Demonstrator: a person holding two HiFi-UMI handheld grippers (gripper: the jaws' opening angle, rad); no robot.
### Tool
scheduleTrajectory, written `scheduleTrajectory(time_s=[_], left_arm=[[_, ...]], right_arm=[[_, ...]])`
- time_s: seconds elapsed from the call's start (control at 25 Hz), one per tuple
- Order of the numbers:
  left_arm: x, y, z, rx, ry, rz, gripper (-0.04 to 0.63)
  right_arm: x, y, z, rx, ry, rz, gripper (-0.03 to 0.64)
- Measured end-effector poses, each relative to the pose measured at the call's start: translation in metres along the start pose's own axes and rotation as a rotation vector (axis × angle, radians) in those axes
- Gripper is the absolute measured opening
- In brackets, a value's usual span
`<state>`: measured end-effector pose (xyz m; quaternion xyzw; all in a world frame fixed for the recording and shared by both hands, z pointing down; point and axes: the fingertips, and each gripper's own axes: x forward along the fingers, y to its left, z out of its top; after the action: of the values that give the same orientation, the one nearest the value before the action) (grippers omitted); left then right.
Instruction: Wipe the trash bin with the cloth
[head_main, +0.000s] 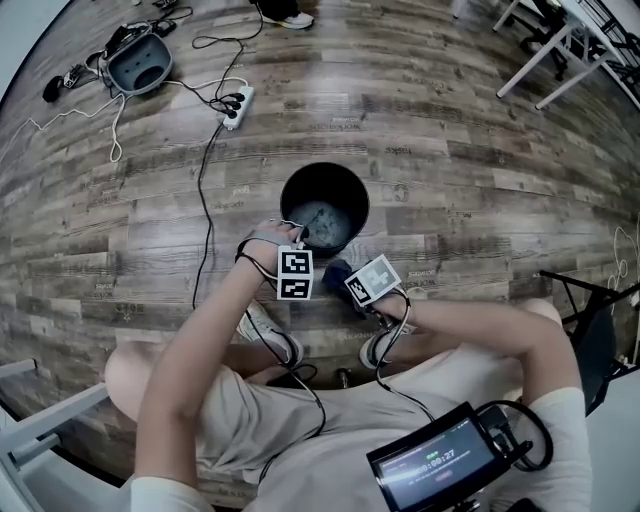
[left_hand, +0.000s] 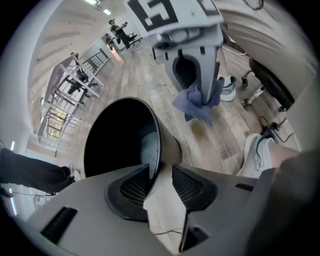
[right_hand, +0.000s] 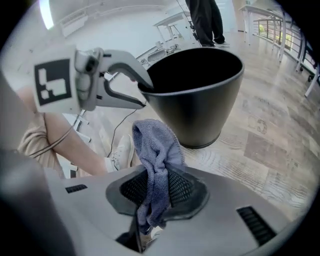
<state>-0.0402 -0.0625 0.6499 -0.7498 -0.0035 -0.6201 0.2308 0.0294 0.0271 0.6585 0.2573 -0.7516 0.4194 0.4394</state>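
- I have the left gripper (left_hand: 160, 184) clamped on the trash bin (left_hand: 125, 145) rim, 1 jaw inside the wall and 1 outside.
- I read the right gripper (right_hand: 157, 190) as closed on the cloth (right_hand: 156, 150), which bunches up above the jaws.
- In head view the left forearm (head_main: 205, 330) reaches forward and inward.
- There the right forearm (head_main: 470, 322) runs across toward the left.
- The 2 grippers sit just beside each other, marker cubes apart.
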Motion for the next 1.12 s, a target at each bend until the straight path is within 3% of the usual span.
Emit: scheduleTrajectory(time_s=[0.32,0.52,0.76,1.12], left_arm=[[0.007,0.002,0.004,-0.003,-0.020,0.065,0.138],[0.006,0.002,0.018,-0.102,-0.035,0.042,0.135],[0.008,0.000,0.027,-0.197,-0.006,0.010,0.130],[0.008,0.000,0.028,-0.196,-0.039,0.017,0.129]], right_arm=[[-0.057,0.009,0.018,-0.076,-0.107,0.015,0.080],[-0.061,0.000,0.033,-0.057,-0.154,0.011,0.080],[-0.053,-0.020,0.042,-0.028,-0.139,-0.016,0.080],[-0.022,-0.027,0.052,-0.045,-0.127,-0.041,0.080]])
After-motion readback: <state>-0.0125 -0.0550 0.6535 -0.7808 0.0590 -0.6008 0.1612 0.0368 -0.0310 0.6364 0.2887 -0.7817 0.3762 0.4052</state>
